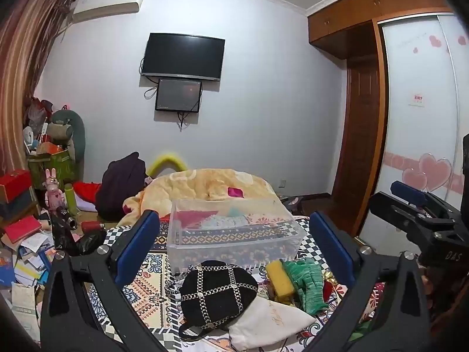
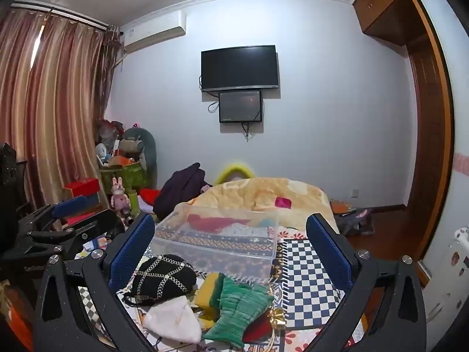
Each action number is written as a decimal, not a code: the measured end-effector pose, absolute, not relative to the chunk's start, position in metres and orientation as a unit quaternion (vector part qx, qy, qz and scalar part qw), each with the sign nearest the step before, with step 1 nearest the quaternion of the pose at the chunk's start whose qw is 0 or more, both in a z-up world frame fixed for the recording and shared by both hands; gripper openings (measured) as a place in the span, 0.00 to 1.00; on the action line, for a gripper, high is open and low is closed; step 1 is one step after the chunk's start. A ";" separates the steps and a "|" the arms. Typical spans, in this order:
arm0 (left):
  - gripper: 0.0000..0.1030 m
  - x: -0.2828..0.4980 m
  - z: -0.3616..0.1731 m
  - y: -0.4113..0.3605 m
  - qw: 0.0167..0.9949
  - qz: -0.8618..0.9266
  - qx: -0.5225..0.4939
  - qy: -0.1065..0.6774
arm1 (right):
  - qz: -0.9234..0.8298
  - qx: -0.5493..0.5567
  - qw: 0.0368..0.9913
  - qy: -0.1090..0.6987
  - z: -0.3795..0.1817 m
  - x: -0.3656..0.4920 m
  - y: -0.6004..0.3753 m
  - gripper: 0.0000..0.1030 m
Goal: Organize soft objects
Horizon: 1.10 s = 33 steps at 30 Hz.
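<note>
While both grippers hang above the bed point(image 1: 152, 267), we see the left gripper point(image 1: 234, 246) and the right gripper point(image 2: 231, 249) each with jaws spread wide and nothing between the blue pads. On the patterned bedspread, just in front of us, the soft things lie in a loose heap: a black cap point(image 1: 217, 290) crossed with silver chains, a white cloth pouch point(image 1: 269, 322) tucked under its edge, a yellow sponge point(image 1: 280, 278) and a green knitted piece point(image 1: 307, 284) touching it. Beside the green piece in the right wrist view sits a red item with a gold bow point(image 2: 269, 319). Behind the heap stands a clear plastic bin point(image 1: 234, 234), with red and pale fabrics showing through its walls. A yellow blanket point(image 1: 205, 184) is bunched beyond it.
</note>
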<state>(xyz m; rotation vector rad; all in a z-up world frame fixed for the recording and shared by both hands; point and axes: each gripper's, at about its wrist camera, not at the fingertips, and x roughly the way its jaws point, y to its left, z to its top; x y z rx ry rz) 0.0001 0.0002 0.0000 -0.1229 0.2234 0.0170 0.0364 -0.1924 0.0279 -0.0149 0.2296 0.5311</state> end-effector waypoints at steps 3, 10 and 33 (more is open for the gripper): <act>1.00 -0.001 0.000 -0.001 0.994 0.007 -0.043 0.101 | 0.262 -0.008 0.959 0.111 0.027 0.036 -0.192 1.00; 1.00 0.001 0.003 -0.004 0.994 0.005 -0.051 0.101 | 0.264 -0.007 0.958 0.110 0.030 0.033 -0.192 1.00; 1.00 -0.007 0.004 -0.006 0.995 0.009 -0.042 0.094 | 0.271 -0.008 0.957 0.107 0.030 0.032 -0.191 1.00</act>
